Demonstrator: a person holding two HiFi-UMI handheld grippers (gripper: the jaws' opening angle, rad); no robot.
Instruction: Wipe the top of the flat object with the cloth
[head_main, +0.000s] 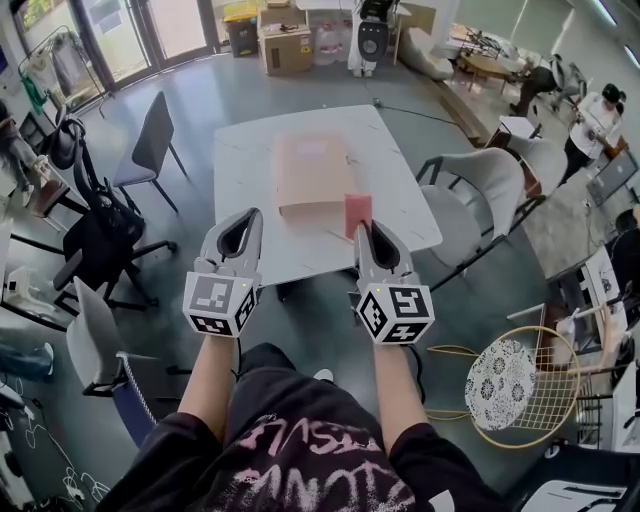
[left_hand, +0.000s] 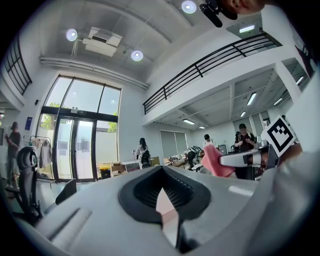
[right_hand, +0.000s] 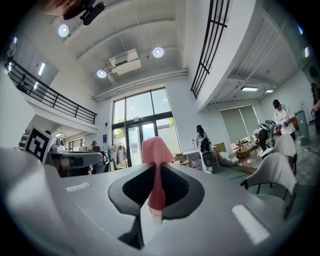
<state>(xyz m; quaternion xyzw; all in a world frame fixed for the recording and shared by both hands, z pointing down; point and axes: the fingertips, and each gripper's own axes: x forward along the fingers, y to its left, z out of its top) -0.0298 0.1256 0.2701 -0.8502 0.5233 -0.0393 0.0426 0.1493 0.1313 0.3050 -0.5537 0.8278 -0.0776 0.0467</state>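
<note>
A flat tan object (head_main: 311, 172) lies on the white table (head_main: 242, 165), seen in the head view. My right gripper (head_main: 361, 226) is shut on a pink cloth (head_main: 358, 211), held up in the air over the table's near edge. In the right gripper view the cloth (right_hand: 156, 149) sticks up out of the closed jaws of that gripper (right_hand: 156, 172). My left gripper (head_main: 254, 214) hovers level with it to the left, shut with nothing in it. The left gripper view shows its own jaws (left_hand: 161, 172) closed, and the cloth (left_hand: 215, 161) off to the right.
A grey chair (head_main: 150, 140) and a black office chair (head_main: 100, 238) stand left of the table. A white chair (head_main: 488, 185) is at its right. A round wire chair (head_main: 520, 385) is near my right side. Cardboard boxes (head_main: 285, 45) sit beyond the table.
</note>
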